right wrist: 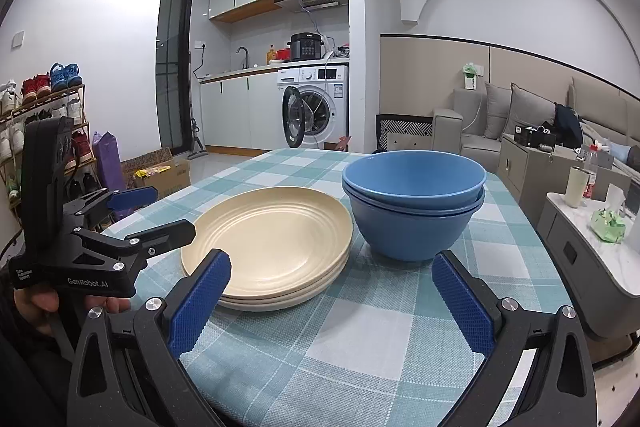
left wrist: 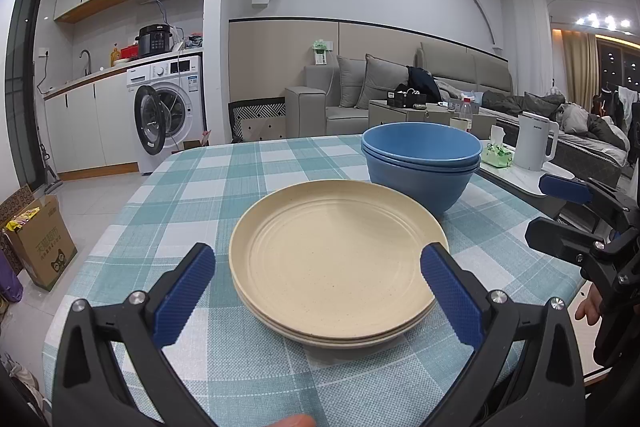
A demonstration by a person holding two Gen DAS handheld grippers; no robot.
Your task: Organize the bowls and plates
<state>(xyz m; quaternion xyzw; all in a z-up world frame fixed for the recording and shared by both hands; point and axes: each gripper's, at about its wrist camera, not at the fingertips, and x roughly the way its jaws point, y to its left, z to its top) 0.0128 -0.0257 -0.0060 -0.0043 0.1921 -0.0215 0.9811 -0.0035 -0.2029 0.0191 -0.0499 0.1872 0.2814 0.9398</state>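
I see both tools empty, jaws spread wide. Left gripper (left wrist: 318, 291) hovers low over the near edge of the cream plates (left wrist: 338, 265), stacked on the checked tablecloth (left wrist: 208, 187). Right gripper (right wrist: 334, 297) sits in front of the blue bowls (right wrist: 414, 201), nested, just beside the plates.
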